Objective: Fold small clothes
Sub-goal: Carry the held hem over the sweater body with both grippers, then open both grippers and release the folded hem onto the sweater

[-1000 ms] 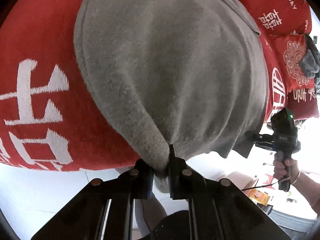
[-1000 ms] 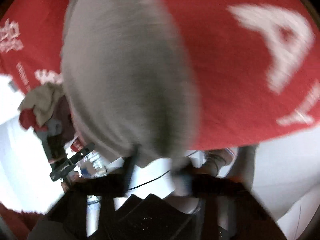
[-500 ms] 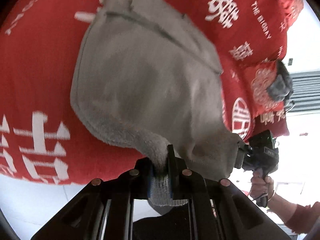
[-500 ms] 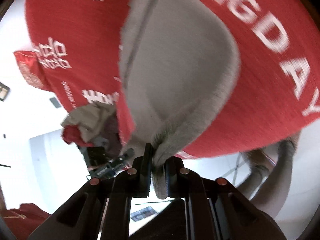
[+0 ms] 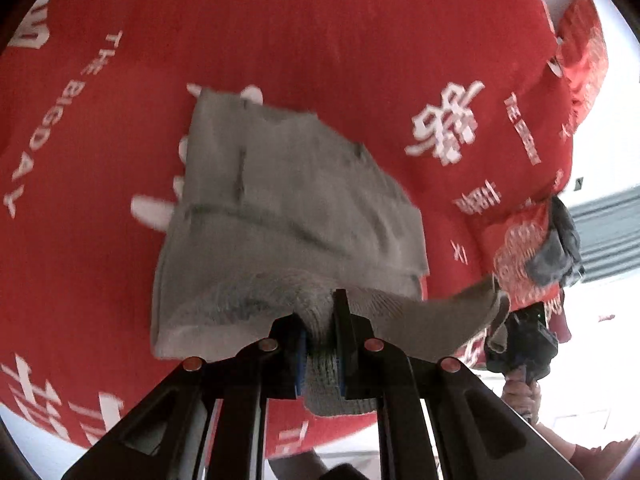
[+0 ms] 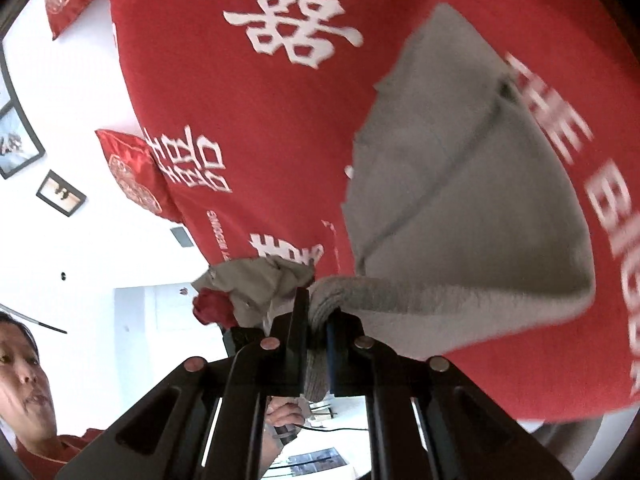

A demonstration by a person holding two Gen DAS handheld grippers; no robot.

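Grey garment (image 5: 288,208) edge pinched between both grippers' jaws.

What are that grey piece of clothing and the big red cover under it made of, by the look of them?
Grey garment: probably a soft cotton-type knit with a matt finish; its raised edge looks fuzzy like fleece, and the cuff shows ribbing.

Red bedspread: seemingly a woven or finely ribbed matt cloth with white lettering; whether that is printed or woven in is unclear.
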